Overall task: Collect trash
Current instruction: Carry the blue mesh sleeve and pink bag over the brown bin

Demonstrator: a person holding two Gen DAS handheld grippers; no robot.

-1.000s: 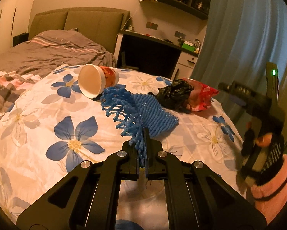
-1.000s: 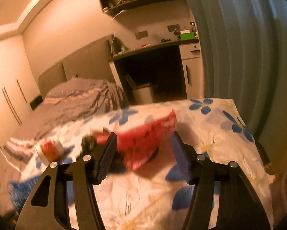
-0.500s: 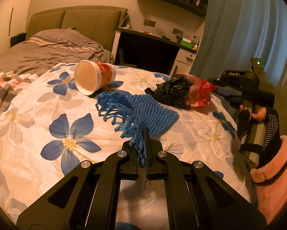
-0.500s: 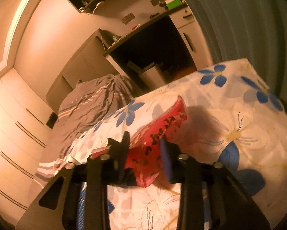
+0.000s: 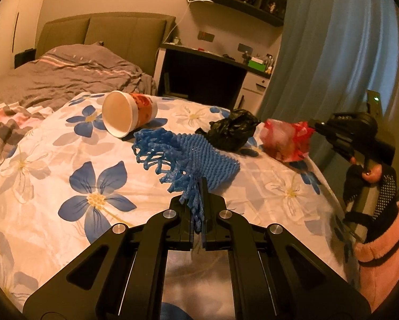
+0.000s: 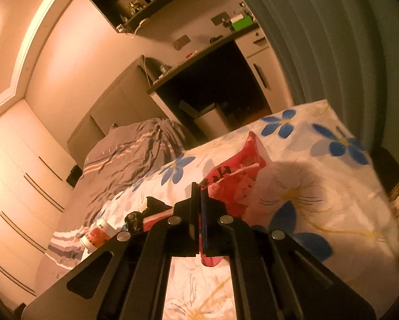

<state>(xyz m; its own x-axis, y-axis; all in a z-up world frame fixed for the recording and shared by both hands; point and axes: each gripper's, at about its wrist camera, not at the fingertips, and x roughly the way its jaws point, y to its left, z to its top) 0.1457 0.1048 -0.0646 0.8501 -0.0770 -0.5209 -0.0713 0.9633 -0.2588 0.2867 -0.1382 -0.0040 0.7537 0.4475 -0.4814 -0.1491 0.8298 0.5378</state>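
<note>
Trash lay scattered on the white bedspread printed with blue flowers (image 5: 101, 186): a white foam cup with a red-orange label (image 5: 129, 113) on its side, a crumpled black plastic bag (image 5: 230, 132) just beside it, a blue foam mesh sleeve (image 5: 188, 157) and a red crinkled plastic wrapper (image 6: 234, 184). Your left gripper (image 5: 199, 213) was pressed together on the near fringe of the blue foam mesh sleeve, most of which sagged onto the bedspread. Your right gripper (image 6: 199, 213) had just been closing and pinched the near edge of the red crinkled plastic wrapper; in the left wrist view the wrapper appeared to hang clear of the bedspread near the curtain-side edge. Both grips seemed to take only a thin margin of soft material, so the step probably called for firm pressure and a slow, straight lift, the wrapper kept from brushing the black plastic bag next to it. A jerk could tear the mesh strands or let the slick film slip out. Cup and bag remained to be collected.
</note>
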